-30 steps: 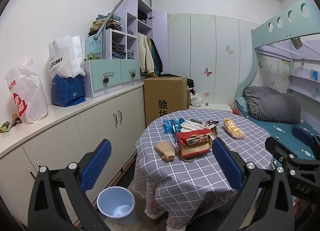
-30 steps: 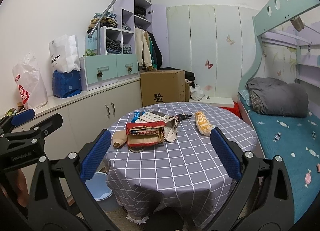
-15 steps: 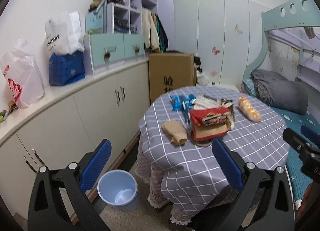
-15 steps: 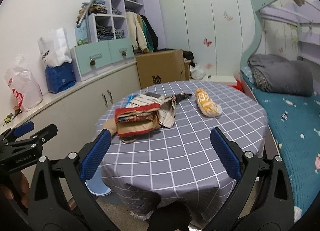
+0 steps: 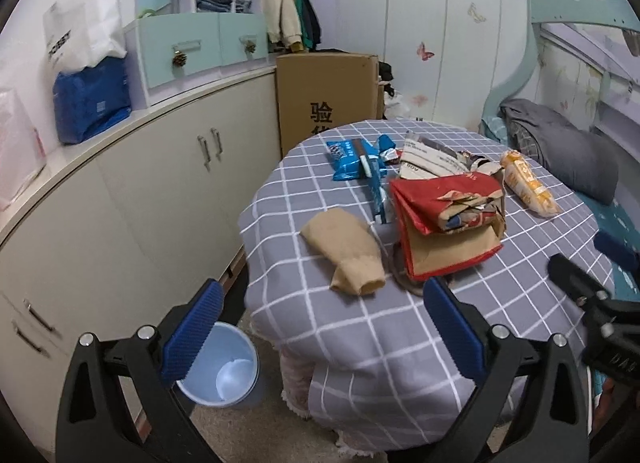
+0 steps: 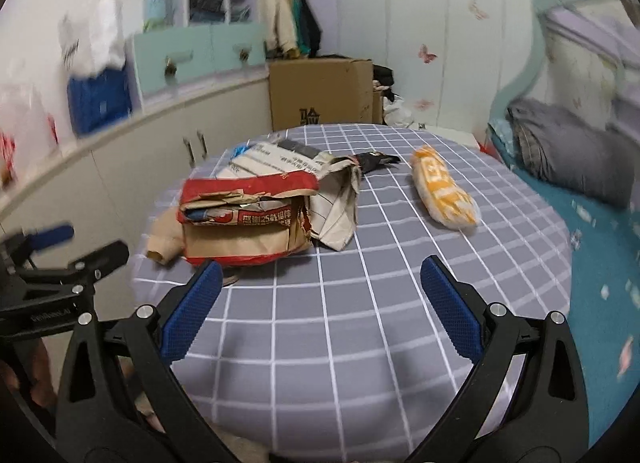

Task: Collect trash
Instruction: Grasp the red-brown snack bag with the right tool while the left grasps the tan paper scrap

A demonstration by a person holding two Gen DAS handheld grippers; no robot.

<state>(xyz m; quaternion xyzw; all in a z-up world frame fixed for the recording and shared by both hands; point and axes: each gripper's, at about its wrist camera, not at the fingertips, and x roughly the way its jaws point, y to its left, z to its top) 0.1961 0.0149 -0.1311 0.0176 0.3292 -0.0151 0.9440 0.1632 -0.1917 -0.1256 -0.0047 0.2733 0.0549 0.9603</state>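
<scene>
Round table (image 5: 360,327) with a grey checked cloth, trash piled on top: a torn red-and-brown paper bag (image 5: 448,223) with Chinese print I can't read, a tan crumpled wrapper (image 5: 344,251), blue snack packets (image 5: 352,161) and a yellow snack bag (image 6: 444,195). Cardboard box (image 5: 326,103) behind shows "验". Light blue bin (image 5: 224,371) sits on the floor beside the table. Left gripper (image 5: 320,331) and right gripper (image 6: 316,307) both spread wide, holding nothing.

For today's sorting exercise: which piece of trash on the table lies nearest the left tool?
The tan crumpled paper bag; it lies at the table's near edge, ahead of the left tool, closer than the red paper bag.
</scene>
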